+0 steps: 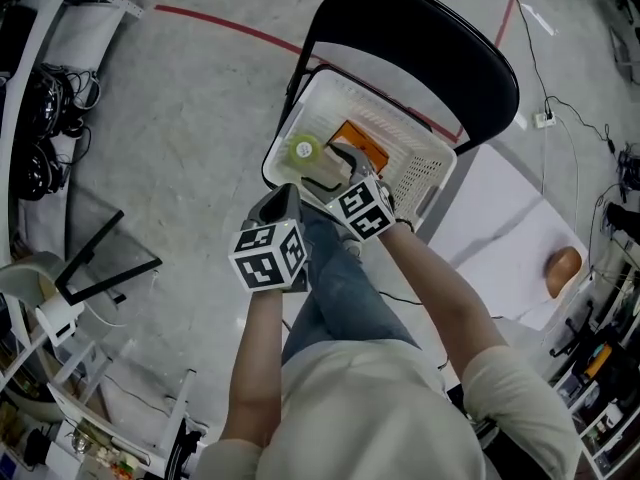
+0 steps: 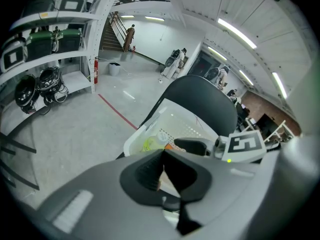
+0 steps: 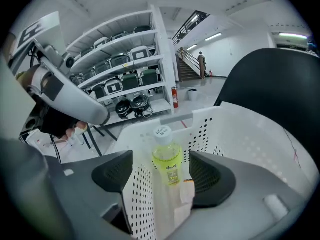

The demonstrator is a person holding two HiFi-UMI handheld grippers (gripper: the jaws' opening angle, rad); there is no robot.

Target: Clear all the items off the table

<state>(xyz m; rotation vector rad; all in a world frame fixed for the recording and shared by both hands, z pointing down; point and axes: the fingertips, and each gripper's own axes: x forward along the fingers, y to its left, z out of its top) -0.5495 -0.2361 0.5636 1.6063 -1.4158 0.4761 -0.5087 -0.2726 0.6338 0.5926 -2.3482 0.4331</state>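
— Two claws are hovering by that white basket (image 1: 430, 163) on the chair (image 1: 450, 48)?
— Yes: left claw (image 2: 161, 154) is pinching shut on nothing; right claw (image 3: 161, 171) is gaping, empty, over its rim. The yellow-green drink bottle (image 3: 166, 159) is sitting inside, beside an orange packet (image 1: 362, 140).

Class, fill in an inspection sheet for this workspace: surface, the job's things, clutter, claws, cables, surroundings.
Surface: white table, one brown rounded thing on it.
Job's things: bottle and orange pack are in the white basket on the chair.
Clutter: black headgear on a shelf.
Claws: left claw shut, empty; right claw open, empty, above the basket.
Cables: black cable across the floor to a plug.
Surroundings: grey floor, red line.
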